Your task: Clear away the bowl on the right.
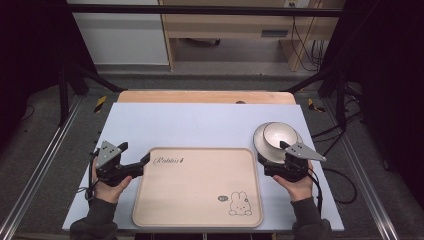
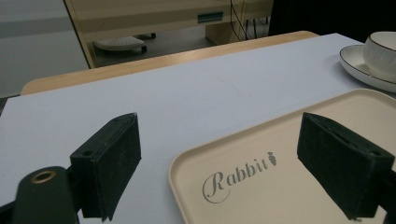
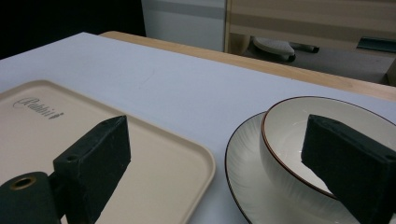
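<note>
High view: a beige tray [image 1: 197, 187] printed with a rabbit lies at the near middle of the pale table [image 1: 200, 125], and just beside its far right corner a white bowl [image 1: 278, 135] sits on a dark-rimmed plate [image 1: 261, 145]. The left gripper [image 1: 146, 160] hangs at the tray's far left corner, jaws spread and empty. The right gripper [image 1: 282, 146] is at the bowl's near rim, jaws spread wide, one over the bowl's inside and one outside, gripping nothing.

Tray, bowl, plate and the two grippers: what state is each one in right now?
Tray: flat on the table, nothing on it.
Bowl: upright, empty, sitting on the plate.
Plate: flat, beside the tray.
Left gripper: jaws open, at the tray's corner.
Right gripper: jaws open, nothing held.
</note>
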### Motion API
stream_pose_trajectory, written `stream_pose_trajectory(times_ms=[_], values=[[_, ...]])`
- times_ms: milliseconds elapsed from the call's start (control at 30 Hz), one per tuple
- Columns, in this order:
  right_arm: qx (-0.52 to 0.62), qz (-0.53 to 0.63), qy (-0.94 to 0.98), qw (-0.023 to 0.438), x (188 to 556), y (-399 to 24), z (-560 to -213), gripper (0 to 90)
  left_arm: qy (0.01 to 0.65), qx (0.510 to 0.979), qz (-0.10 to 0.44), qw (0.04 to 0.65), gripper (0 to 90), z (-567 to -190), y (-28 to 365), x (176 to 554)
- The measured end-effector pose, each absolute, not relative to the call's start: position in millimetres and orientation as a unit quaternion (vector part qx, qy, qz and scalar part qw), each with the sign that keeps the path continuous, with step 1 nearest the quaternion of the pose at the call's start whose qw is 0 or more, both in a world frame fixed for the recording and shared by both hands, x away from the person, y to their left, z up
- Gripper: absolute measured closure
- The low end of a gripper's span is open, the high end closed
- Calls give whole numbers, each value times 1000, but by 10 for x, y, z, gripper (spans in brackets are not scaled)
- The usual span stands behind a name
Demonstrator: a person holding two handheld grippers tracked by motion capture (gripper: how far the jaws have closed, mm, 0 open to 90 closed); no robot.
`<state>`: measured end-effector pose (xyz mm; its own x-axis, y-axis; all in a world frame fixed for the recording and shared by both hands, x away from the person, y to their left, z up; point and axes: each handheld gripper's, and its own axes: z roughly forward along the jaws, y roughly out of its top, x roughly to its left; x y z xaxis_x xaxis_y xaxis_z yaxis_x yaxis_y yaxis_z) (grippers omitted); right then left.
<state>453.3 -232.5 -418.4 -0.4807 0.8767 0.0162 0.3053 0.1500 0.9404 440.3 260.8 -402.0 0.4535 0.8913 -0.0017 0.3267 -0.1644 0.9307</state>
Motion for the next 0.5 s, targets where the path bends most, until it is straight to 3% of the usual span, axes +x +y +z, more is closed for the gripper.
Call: stream_pose_trajectory(times_ms=[500], values=[[424,501,697,289,4497,-2325,-4100,90,443,701,294,475,137,-4071,2631,4429]])
